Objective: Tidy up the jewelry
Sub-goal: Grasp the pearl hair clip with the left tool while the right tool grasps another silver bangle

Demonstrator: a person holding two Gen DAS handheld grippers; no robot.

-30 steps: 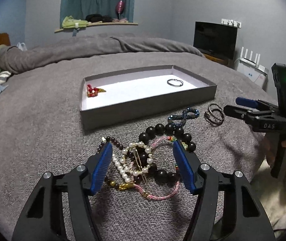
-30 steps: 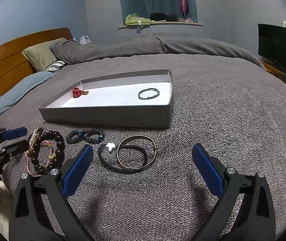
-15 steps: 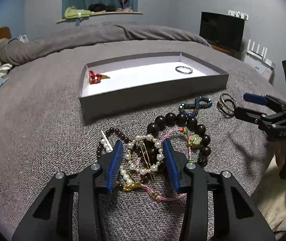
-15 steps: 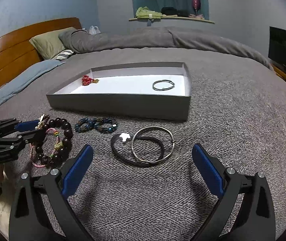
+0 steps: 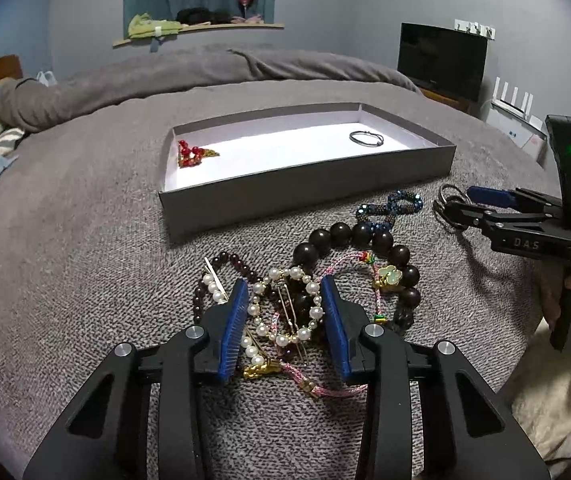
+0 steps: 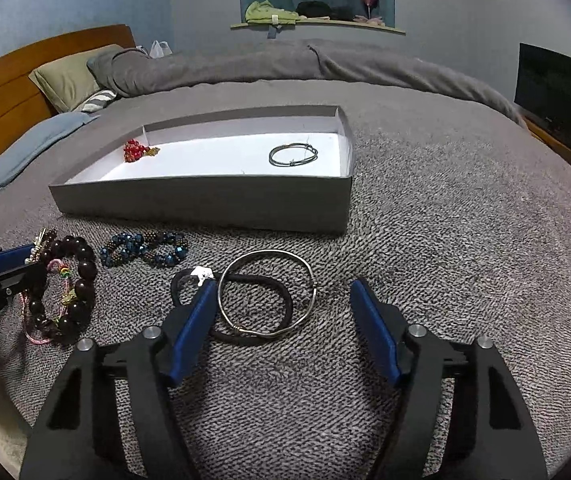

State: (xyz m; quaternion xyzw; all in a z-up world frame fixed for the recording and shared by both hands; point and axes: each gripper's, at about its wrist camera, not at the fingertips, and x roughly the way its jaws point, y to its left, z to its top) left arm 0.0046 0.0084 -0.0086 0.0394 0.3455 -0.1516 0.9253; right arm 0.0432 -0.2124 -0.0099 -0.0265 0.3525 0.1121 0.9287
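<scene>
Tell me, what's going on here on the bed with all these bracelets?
A person is sorting jewelry into a grey tray on the bed, with a gripper in each hand. The tray already holds a red bead piece and a thin bangle. The left gripper is closing its jaws around a pearl bracelet in a tangled pile. The right gripper is closing over a silver bangle and a black hair tie. Nothing is lifted yet.
</scene>
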